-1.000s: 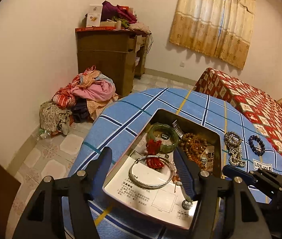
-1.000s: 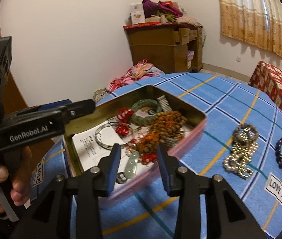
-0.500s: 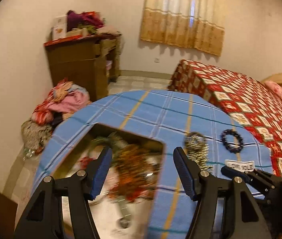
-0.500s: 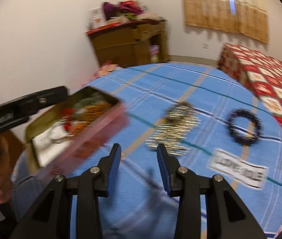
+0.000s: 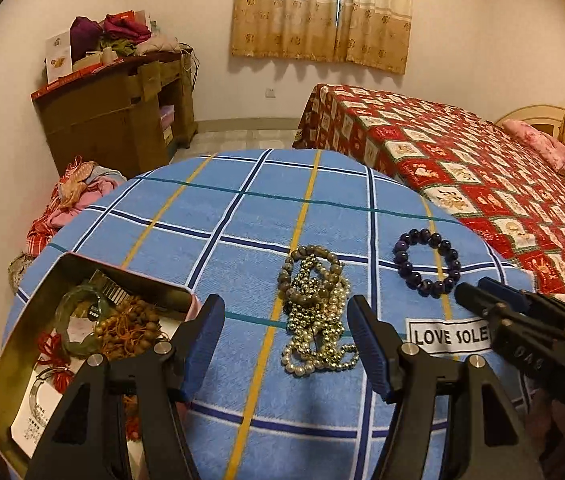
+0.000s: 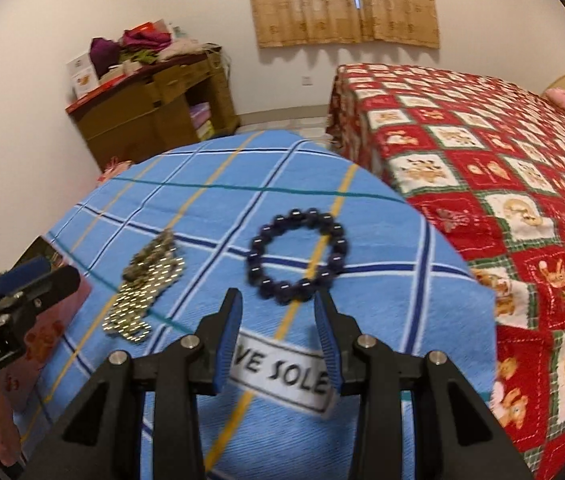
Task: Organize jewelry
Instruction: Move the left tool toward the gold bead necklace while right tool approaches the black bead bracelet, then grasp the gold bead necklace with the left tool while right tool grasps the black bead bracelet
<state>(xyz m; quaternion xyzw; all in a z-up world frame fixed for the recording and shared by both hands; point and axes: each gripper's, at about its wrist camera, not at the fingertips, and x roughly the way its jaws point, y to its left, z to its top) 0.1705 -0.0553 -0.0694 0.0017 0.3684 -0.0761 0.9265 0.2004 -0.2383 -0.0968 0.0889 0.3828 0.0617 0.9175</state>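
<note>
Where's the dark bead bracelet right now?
The dark bead bracelet lies flat on the blue checked cloth, just beyond the open right tongs in the right wrist view, with the pile of pearly strands to its left.

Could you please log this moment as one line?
left tool: open, over pearl pile | right tool: open, before dark bracelet | tin: left

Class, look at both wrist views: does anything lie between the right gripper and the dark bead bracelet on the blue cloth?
Nothing visible does. The right gripper is open, pointing at the dark bead bracelet, with only bare blue cloth between them.
</note>
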